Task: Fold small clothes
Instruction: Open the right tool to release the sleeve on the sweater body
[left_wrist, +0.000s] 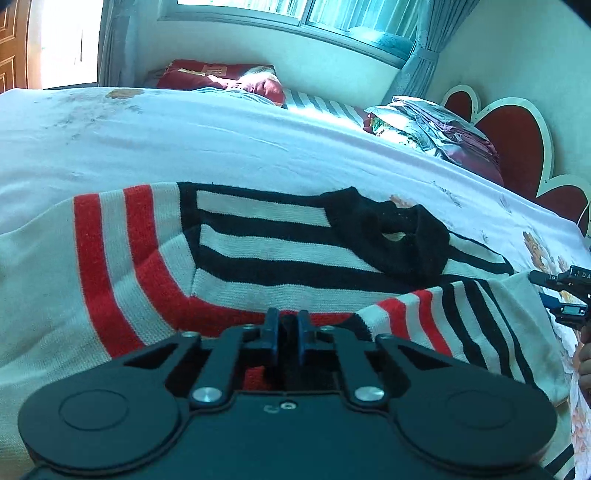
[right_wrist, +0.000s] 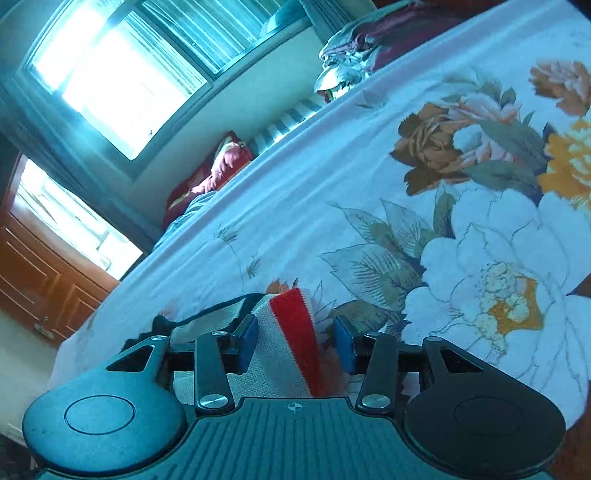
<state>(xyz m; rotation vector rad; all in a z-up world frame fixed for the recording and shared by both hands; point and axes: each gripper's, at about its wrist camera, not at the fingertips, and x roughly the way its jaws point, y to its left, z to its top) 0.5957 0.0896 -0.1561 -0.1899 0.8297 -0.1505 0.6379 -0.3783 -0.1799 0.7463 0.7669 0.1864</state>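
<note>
A small knit sweater (left_wrist: 258, 254), white with red and black stripes and a black collar (left_wrist: 391, 236), lies spread on the bed. My left gripper (left_wrist: 287, 319) is shut on the sweater's near red-striped edge. My right gripper (right_wrist: 295, 334) is open, its blue pads (right_wrist: 247, 341) standing on either side of a sweater end with a red stripe (right_wrist: 295, 332), without pinching it. The right gripper also shows at the right edge of the left wrist view (left_wrist: 561, 295), at the sweater's right sleeve.
The bed has a white sheet (left_wrist: 221, 140) with a floral print (right_wrist: 480, 184). Pillows and folded bedding (left_wrist: 436, 133) lie at the far side under a window. A red and white headboard (left_wrist: 517, 140) is at the right. A wooden door (right_wrist: 44, 280) is at the left.
</note>
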